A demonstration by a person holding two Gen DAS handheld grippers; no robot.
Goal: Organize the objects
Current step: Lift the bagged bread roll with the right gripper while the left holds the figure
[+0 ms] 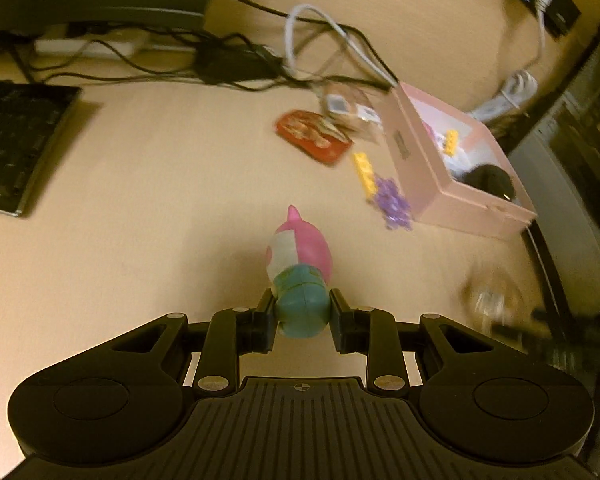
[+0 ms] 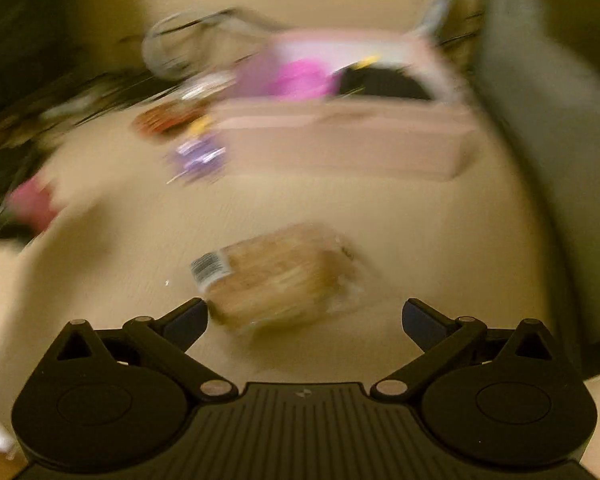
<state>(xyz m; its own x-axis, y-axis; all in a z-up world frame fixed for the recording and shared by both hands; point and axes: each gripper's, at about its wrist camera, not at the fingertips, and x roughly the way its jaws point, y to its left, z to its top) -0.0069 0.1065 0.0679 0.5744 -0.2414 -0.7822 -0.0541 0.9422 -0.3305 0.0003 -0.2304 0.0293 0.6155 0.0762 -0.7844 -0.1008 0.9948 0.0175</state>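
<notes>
While the left gripper [image 1: 302,312] clamps a pink-and-teal toy [image 1: 300,268] (white-bellied), the right gripper's [image 2: 305,316] jaws gape wide.

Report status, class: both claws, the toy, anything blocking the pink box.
Left claw shut on toy figure. Right claw open over wrapped snack. Pink box ahead; purple piece and yellow brick beside it.

Bare desk [image 1: 148,208] left of pink box [image 1: 428,184]; purple piece [image 1: 394,204], yellow brick [image 1: 365,170] crowd box wall.
</notes>
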